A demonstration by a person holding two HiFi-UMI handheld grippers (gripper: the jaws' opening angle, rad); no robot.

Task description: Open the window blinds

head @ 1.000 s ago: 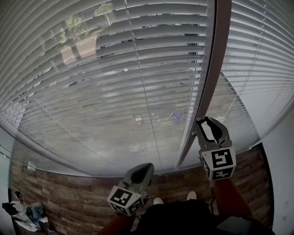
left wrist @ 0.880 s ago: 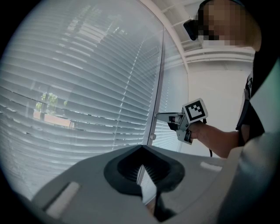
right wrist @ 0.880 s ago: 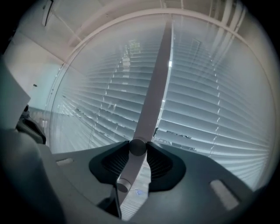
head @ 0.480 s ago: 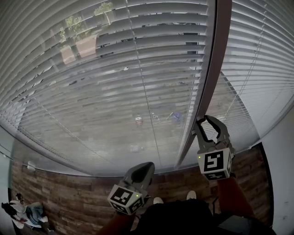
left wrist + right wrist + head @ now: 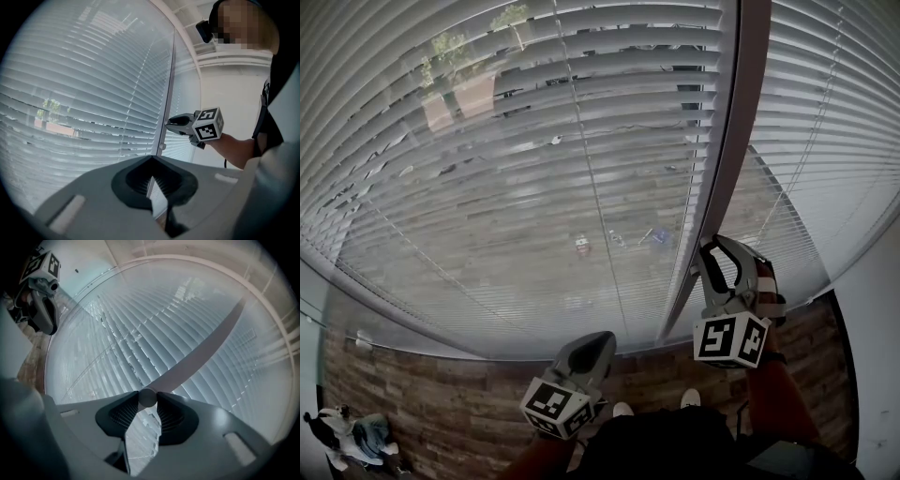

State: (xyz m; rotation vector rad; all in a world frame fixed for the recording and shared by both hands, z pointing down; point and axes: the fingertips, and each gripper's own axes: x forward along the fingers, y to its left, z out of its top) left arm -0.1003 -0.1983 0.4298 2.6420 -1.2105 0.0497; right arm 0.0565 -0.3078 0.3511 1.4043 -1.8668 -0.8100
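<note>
The window blinds [image 5: 534, 141] fill the head view, their grey slats partly tilted so trees and a street show between them. A long brown tilt wand [image 5: 731, 141] hangs down in front of them. My right gripper [image 5: 710, 251] is shut on the wand's lower end. In the right gripper view the round wand tip sits clamped between the jaws of that gripper [image 5: 147, 401], and the wand [image 5: 197, 352] runs away to the upper right. My left gripper [image 5: 598, 342] hangs lower, shut on nothing and apart from the blinds. The left gripper view shows the right gripper [image 5: 169, 124] on the wand [image 5: 168, 84].
A second blind [image 5: 834, 141] hangs to the right of the wand, beside a white wall [image 5: 877, 328]. Wood-plank floor [image 5: 441, 403] runs below the window, with the person's shoes [image 5: 623, 410] near it. A bundle or figure [image 5: 352, 436] is at the bottom left.
My right gripper has rolled around the wand, so its marker cube has turned and shifted left. The slats let slightly more of the outside through. The left gripper has stayed still.
</note>
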